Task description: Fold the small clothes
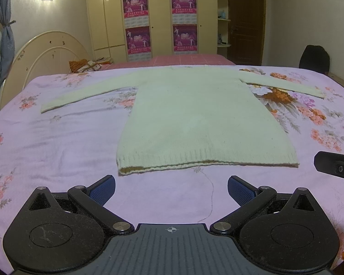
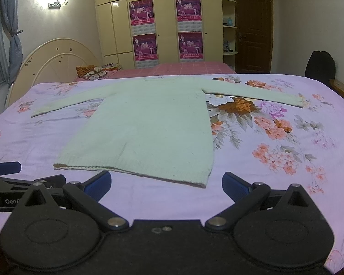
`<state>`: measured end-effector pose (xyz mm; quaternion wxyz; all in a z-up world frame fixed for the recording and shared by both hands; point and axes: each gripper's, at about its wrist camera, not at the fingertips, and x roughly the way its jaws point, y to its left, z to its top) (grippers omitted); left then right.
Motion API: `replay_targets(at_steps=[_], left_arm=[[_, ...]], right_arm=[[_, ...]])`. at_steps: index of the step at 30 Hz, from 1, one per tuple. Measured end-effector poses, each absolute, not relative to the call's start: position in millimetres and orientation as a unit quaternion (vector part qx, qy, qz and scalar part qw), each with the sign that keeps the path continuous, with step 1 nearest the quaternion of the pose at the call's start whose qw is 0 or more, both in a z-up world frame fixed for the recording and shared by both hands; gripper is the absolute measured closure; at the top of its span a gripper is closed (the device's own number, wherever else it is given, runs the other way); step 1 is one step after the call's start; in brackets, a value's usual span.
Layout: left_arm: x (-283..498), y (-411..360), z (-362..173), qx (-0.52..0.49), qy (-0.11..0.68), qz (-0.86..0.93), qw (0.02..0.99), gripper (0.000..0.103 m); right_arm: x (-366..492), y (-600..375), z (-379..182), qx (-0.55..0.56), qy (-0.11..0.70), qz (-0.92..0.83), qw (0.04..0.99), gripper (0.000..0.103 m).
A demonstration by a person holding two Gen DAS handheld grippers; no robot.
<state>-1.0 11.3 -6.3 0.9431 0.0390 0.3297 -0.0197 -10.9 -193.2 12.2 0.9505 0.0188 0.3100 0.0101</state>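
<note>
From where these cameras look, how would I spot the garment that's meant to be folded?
Find the bed with the lilac floral sheet. Flat in its middle lies a pale green knitted sweater, sleeves spread wide, ribbed hem nearest the cameras. It is the only plain, unpatterned thing on that sheet.

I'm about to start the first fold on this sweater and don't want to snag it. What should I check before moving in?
1. Sweater lies flat, body smooth: ok.
2. Both sleeves spread out to the sides, left sleeve and right sleeve: ok.
3. Left gripper open, nothing between its fingers: ok.
4. Right gripper open, nothing between its fingers: ok.
5. Hem near both grippers, not yet touched: ok.
6. Loose thread on the bedsheet below the hem; whether it is attached to the sweater: cannot tell.
</note>
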Motion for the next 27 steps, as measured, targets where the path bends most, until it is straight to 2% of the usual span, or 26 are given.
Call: replay_targets(at_steps=[27], left_arm=[[0.4, 10.5, -7.8, 0.041, 0.331, -0.012, 0.943, 0.0]], right_arm=[[-13.5, -196.4, 9.0, 0.02, 0.31, 0.013, 0.95, 0.001]])
